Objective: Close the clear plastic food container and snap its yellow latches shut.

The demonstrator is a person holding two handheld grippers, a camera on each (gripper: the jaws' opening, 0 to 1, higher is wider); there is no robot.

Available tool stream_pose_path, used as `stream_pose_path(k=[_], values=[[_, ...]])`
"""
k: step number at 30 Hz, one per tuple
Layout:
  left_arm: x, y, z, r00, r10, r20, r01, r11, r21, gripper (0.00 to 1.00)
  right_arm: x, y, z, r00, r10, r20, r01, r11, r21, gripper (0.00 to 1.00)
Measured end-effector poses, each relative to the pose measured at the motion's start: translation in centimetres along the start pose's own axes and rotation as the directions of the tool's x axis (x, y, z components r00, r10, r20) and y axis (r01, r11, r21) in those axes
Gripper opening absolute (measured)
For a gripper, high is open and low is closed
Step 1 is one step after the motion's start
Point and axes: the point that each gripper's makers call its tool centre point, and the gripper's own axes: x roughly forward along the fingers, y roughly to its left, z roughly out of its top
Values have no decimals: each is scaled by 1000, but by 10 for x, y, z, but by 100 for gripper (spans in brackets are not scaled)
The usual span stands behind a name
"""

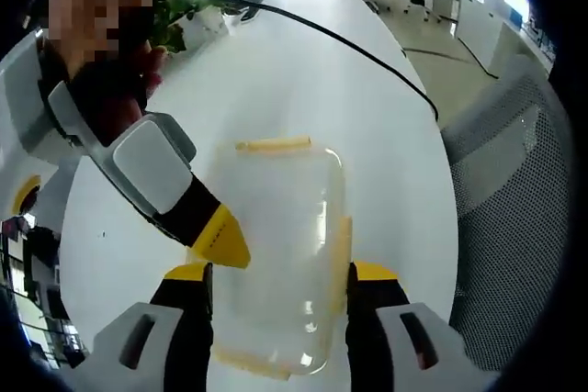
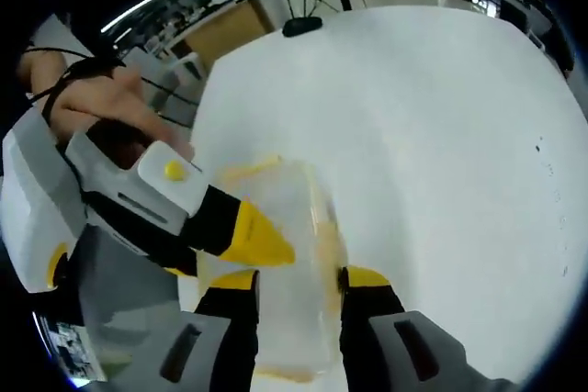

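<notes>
Office/meeting rm: long white conference table (image 1: 303, 52), mesh office chairs (image 1: 514, 218), desks w/ cables behind.

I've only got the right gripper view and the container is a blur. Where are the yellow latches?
Observer: The left gripper view is sharper. A far latch lies along the short edge of the container farthest from that camera.
Operator: Any others?
Observer: A side latch runs along one long edge, just above one jaw of the left gripper.
Operator: Anything else on the table near it?
Observer: A black cable crosses the white table beyond the container, apart from it.
</notes>
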Motion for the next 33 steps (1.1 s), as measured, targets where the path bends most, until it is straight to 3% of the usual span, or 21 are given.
stream_pose_path(k=[2, 8, 16, 23, 33], values=[[0, -2, 0, 1000, -9, 0, 9, 1000, 1, 57, 1, 3, -1, 999, 28, -19, -28, 1000, -8, 31], [0, -3, 2, 1000, -5, 10, 5, 1000, 17, 56, 1, 1, -2, 999, 10, -48, -10, 1000, -4, 30], [0, -2, 2, 1000, -5, 7, 5, 1000, 16, 56, 2, 2, -2, 1000, 9, -30, -9, 1000, 12, 31], [2, -1, 0, 1000, 6, -1, -6, 1000, 17, 57, 4, 3, -1, 997, 0, -76, 1, 1000, 5, 32], [2, 0, -1, 999, 34, 14, -34, 999, 12, 56, 3, 2, -1, 995, 11, -95, -11, 1000, 6, 32]])
